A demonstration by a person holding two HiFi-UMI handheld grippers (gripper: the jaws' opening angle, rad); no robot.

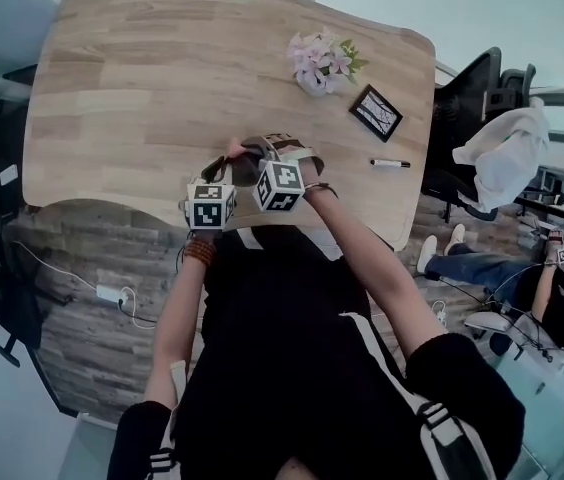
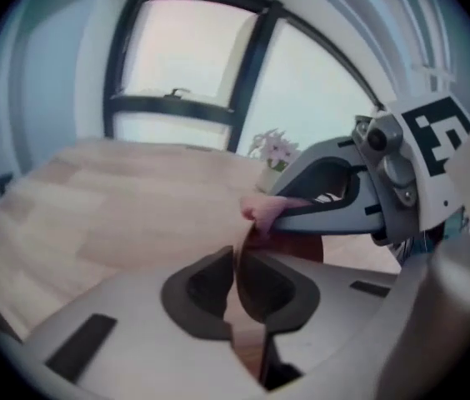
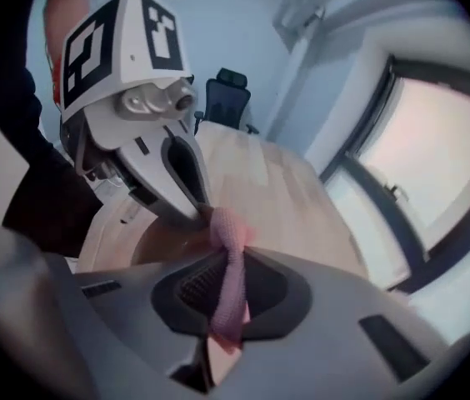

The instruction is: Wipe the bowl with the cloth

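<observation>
In the head view both grippers meet over the wooden table's (image 1: 142, 88) near edge, above a dark brown bowl (image 1: 247, 168). My left gripper (image 2: 235, 272) is shut on the bowl's thin rim, and the brown wall (image 2: 297, 247) fills the gap between its pads. My right gripper (image 3: 227, 286) is shut on a pink cloth (image 3: 228, 240) that hangs bunched from its pads. In the left gripper view the right gripper (image 2: 278, 211) reaches in from the right with the cloth (image 2: 260, 211) right at the bowl's rim. The right gripper view shows the left gripper (image 3: 200, 211) on the bowl (image 3: 156, 240).
A small vase of pink flowers (image 1: 320, 63), a black framed card (image 1: 376, 112) and a pen (image 1: 390, 163) lie on the table's right part. Right of the table are office chairs with a white garment (image 1: 507, 153) and a seated person (image 1: 522, 278).
</observation>
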